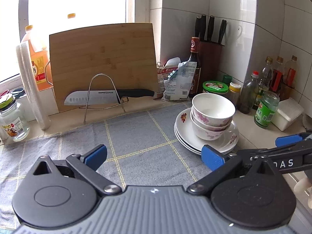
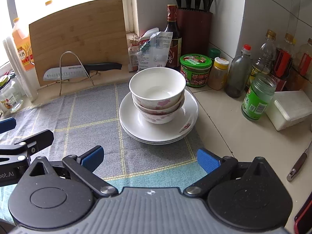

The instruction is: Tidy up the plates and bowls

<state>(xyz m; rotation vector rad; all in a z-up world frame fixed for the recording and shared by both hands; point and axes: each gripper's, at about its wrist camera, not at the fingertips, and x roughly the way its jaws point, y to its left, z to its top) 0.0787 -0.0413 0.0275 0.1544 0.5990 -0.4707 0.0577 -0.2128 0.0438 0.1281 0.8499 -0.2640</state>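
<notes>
— Stack of bowls (image 2: 157, 95)?

— Three, nested, white with pink flowers; sitting on the stack of plates (image 2: 136, 124), also three by the rims; top bowl empty inside, lower two hidden by nesting.

— And the plates, where?

— On the right part of the grey checked cloth (image 2: 87, 109), near its edge; pale counter (image 2: 224, 120) just right of the plates.

— Left gripper (image 1: 154, 156)?

— Spread wide, nothing between the blue pads (image 1: 96, 153); low over the cloth, left of the plates and apart from them.

— Right gripper (image 2: 150, 159)?

— Wide too, holding nothing; in front of the plates, short of their rim; blue pads (image 2: 207, 160) clear of the china.

— Containers behind the plates?

— Green-lidded tub (image 2: 195, 70) just behind, lid on, contents unseen; yellow-capped jar (image 2: 218, 74) beside it, brownish powder inside; dark sauce bottle (image 2: 172, 39) further back, capped; knife block (image 2: 194, 29) in the corner, black handles and scissors standing in it.

— Right of the plates?

— Green-labelled glass jar (image 2: 258, 96), no lid, tilted look from the lens, cannot tell the contents; white plastic box (image 2: 290, 110) next to it, closed; glass bottle with red cap (image 2: 238, 72) behind, mostly empty.

— Left of the plates?

— Well apart: wire rack (image 2: 74, 70) carrying a knife (image 2: 78, 72), cutting board (image 2: 78, 39) leaning behind; clear jar (image 2: 9, 97) at the far left, appears empty.
</notes>
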